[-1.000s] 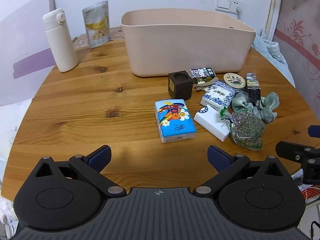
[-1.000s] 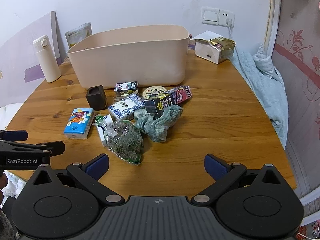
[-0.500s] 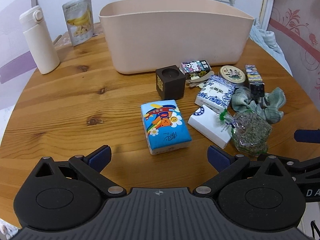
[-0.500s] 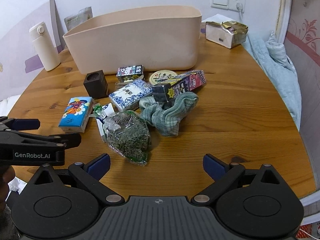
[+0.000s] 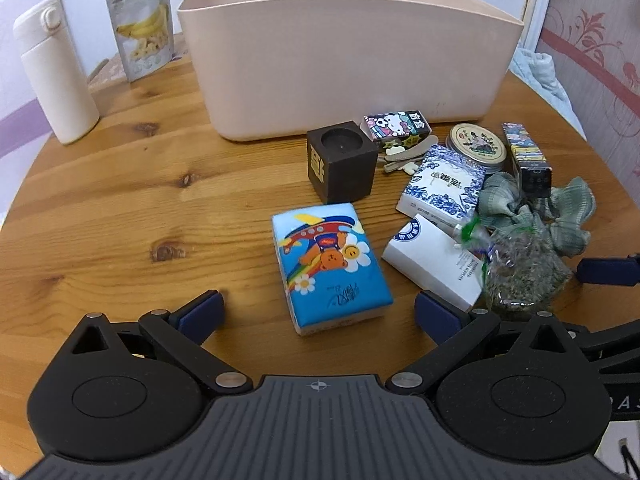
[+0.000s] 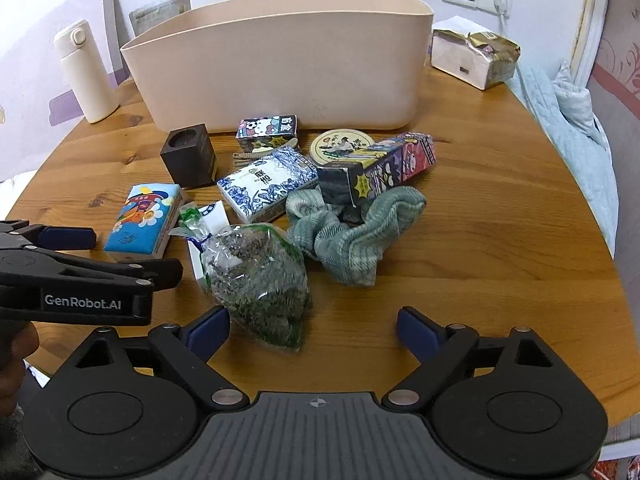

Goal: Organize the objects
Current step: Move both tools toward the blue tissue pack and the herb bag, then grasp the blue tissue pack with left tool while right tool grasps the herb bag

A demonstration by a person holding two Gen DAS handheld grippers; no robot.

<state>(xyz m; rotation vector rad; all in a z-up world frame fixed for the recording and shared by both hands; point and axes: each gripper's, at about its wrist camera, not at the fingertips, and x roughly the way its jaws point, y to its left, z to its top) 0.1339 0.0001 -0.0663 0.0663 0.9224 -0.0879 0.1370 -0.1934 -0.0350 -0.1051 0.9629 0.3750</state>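
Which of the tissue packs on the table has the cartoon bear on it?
The bright blue soft pack, lying flat, nearest the left tool. The blue-and-white floral pack and the plain white pack show no bear.

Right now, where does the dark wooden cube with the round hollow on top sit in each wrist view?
Left wrist view: the dark wooden cube is just right of centre, beyond the blue cartoon tissue pack.
Right wrist view: the cube is left of centre, beyond the same tissue pack.
Shared landmark: the pink tub stands close behind the cube in both.
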